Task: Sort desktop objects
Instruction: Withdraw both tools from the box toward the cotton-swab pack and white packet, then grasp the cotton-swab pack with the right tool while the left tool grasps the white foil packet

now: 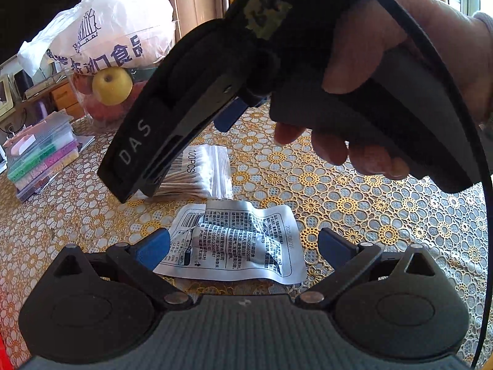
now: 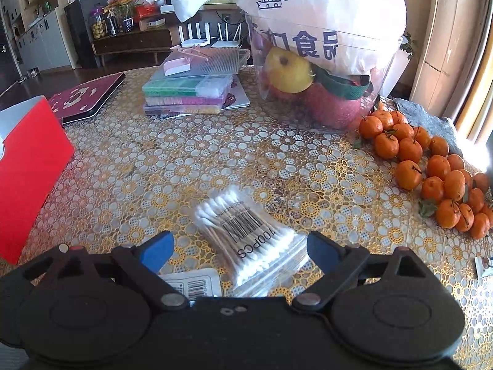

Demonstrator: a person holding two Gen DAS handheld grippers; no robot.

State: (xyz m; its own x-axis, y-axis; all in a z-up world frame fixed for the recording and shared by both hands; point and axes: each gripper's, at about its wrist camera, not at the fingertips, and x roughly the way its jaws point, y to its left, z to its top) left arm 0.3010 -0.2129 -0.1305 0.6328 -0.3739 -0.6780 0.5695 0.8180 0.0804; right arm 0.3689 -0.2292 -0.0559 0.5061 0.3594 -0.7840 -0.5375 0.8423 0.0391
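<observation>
We hold our left tongs (image 1: 243,248) released over a crumpled white sachet (image 1: 237,246) on the tabletop (image 1: 369,215). Just beyond it lies a bag of cotton swabs (image 2: 249,240), framed by our right tongs (image 2: 240,251), likewise spread wide and empty.

Tangerines (image 2: 431,166) heaped at the table's right edge; a clear tub of apples (image 2: 311,92) under a white plastic bag (image 2: 323,9). Stacked bead boxes (image 2: 188,92) sit left of it; a red box (image 2: 27,166) far left.
</observation>
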